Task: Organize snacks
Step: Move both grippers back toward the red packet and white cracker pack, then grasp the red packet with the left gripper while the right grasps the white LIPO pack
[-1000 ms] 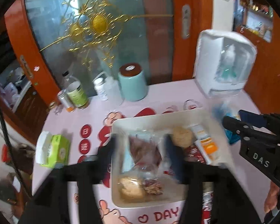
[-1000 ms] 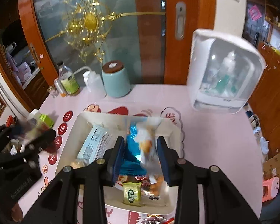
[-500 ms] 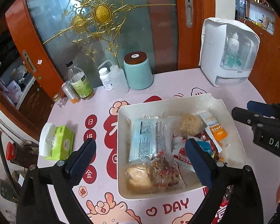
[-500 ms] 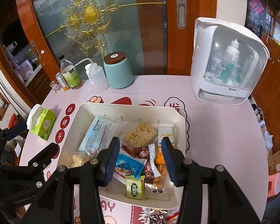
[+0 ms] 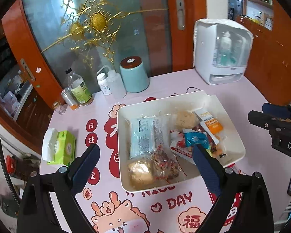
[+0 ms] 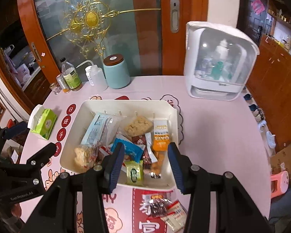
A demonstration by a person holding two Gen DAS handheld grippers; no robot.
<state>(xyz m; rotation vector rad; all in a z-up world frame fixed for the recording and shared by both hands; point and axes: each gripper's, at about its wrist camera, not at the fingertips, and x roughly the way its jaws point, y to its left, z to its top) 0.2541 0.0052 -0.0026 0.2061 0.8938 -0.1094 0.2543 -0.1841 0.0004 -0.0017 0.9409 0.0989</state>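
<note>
Roughly ten wrapped snacks (image 6: pixel 126 136) filled one white tray (image 6: pixel 126 103); two more packets (image 6: pixel 163 207) lay outside. I noted left gripper (image 5: pixel 145 155) and right gripper (image 6: pixel 145 156) spread, empty.

— What sort of place is this?

— A home, a dining room by the look of it. The surface (image 6: pixel 213 128) wears a pink cartoon cloth with festive red characters.

— What else says so?

— A wooden sliding door (image 6: pixel 99 29) with frosted glass and gold scrollwork, wooden cabinets (image 6: pixel 277 73), a tissue pack (image 6: pixel 45 123), a teal canister (image 6: pixel 116 71), bottles (image 6: pixel 70 75), and slippers (image 6: pixel 265 130) on the floor.
</note>
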